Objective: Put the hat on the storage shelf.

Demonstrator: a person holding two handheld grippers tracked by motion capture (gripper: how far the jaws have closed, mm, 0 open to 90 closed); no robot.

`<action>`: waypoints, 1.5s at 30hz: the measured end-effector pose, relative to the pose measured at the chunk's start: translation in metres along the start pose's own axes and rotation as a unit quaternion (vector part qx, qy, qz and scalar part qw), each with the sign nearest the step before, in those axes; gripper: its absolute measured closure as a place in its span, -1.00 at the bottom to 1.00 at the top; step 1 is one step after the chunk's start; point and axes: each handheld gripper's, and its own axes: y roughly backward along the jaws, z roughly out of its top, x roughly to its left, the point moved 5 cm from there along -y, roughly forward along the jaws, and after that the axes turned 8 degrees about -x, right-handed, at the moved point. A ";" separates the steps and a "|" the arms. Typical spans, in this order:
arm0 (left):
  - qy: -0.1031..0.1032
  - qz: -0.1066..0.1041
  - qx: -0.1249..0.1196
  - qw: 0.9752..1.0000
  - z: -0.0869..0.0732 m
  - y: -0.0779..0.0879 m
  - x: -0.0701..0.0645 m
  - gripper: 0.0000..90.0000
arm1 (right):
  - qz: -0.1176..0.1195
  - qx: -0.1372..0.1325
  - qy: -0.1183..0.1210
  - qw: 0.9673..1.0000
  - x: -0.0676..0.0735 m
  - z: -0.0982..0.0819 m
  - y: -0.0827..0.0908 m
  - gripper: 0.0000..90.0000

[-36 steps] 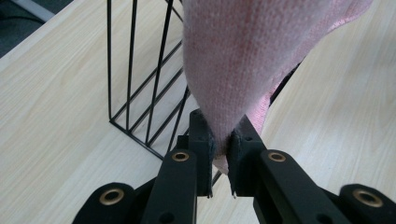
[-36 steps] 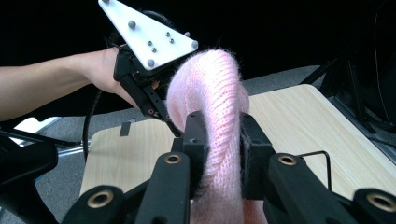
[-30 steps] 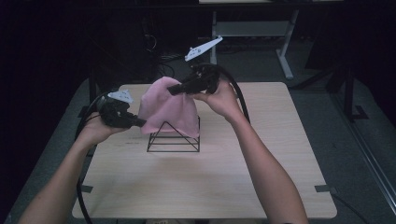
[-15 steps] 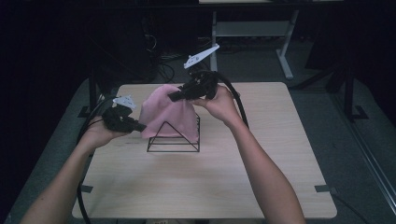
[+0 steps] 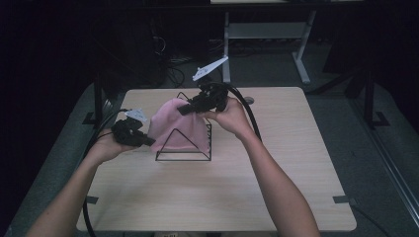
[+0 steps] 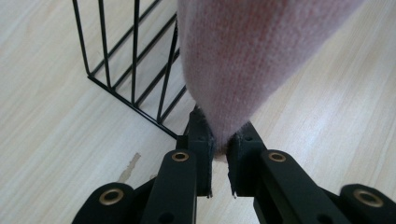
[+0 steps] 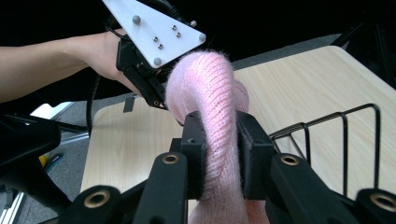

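Two grippers, the left gripper and right gripper, each pinch the pink knit cloth stretched between them over the wire rack, where it may, seemingly, snag.

This looks like a lab or workshop set up for recording. A plain wooden counter stands on grey carpet in a dark room. Behind the counter, cables lie tangled on the floor beside the white steel legs of a desk. Tape marks sit at the counter's near edge.
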 end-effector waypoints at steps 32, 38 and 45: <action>-0.006 -0.006 0.076 0.997 -0.029 -0.040 0.005 0.80 | 0.029 0.037 -0.026 0.999 -0.002 -0.038 -0.013 0.56; -0.003 -0.015 0.050 0.999 -0.024 -0.033 0.002 0.43 | 0.028 0.036 -0.022 0.999 -0.001 -0.040 -0.017 0.76; -0.011 -0.017 0.025 0.999 -0.015 -0.022 0.003 0.72 | 0.028 0.034 -0.028 0.999 -0.002 -0.042 -0.019 0.77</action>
